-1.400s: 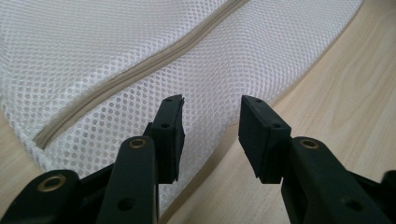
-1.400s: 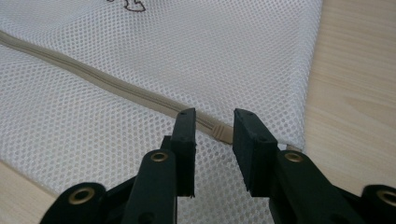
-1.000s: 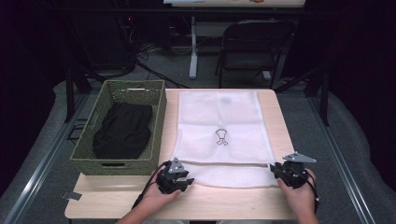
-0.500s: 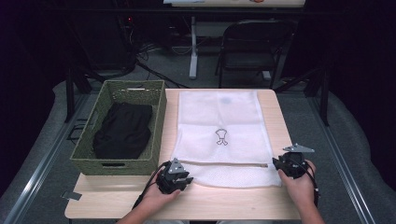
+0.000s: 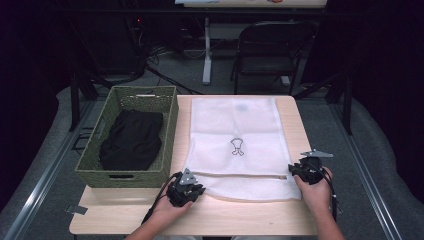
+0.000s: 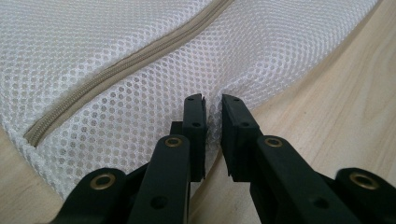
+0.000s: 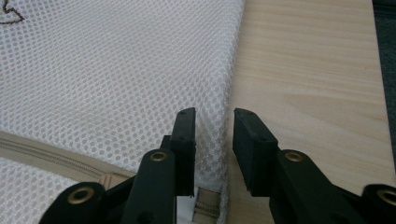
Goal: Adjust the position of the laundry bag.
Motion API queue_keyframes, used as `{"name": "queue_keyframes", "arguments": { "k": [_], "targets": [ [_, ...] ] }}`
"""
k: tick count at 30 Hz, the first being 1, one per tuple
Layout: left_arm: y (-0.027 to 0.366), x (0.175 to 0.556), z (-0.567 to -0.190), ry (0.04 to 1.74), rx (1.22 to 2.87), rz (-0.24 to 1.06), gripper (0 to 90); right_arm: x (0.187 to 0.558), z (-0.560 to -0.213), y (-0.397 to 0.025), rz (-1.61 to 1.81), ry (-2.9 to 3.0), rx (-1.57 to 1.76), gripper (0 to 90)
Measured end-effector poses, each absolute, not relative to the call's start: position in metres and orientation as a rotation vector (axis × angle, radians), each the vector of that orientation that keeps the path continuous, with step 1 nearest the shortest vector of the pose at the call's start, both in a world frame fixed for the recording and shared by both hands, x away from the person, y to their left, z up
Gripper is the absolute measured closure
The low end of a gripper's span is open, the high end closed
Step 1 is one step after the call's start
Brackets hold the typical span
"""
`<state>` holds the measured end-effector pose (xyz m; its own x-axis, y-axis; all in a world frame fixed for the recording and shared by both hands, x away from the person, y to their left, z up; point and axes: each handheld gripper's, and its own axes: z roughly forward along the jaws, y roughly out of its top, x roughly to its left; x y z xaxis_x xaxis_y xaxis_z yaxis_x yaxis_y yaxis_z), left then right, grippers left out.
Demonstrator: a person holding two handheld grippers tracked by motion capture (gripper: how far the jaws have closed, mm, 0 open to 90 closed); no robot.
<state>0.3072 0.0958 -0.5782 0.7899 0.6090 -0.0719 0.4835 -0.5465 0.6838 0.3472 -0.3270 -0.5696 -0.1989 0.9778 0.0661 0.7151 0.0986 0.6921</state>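
A white mesh laundry bag (image 5: 235, 145) lies flat on the wooden table (image 5: 250, 220), just beside a green woven basket (image 5: 170, 125) holding dark clothing (image 5: 131, 140). The left gripper (image 6: 212, 121) pinches a fold of mesh at the bag's near-left edge, its 2 jaws almost together. The right gripper (image 7: 213, 140) straddles the bag's right edge near the zipper (image 7: 42, 156), jaws spread.

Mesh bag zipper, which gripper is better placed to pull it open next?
Probably the right. The right gripper stands open over the mesh bag edge, with the zipper end just beneath its jaws. The left gripper is pinching mesh below the zipper.
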Motion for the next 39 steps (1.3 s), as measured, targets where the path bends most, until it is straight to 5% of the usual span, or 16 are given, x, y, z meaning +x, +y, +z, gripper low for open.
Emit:
{"name": "queue_keyframes", "arguments": {
  "k": [14,39],
  "targets": [
    [0.098,0.31,-0.577,0.822,2.239,0.184,86.3,0.348,-0.571,-0.324,0.851,2.003,1.625,86.9],
    [0.111,0.3,-0.546,0.827,2.216,0.14,86.9,0.333,-0.546,-0.314,0.854,2.1,1.52,87.8]
  ]
}}
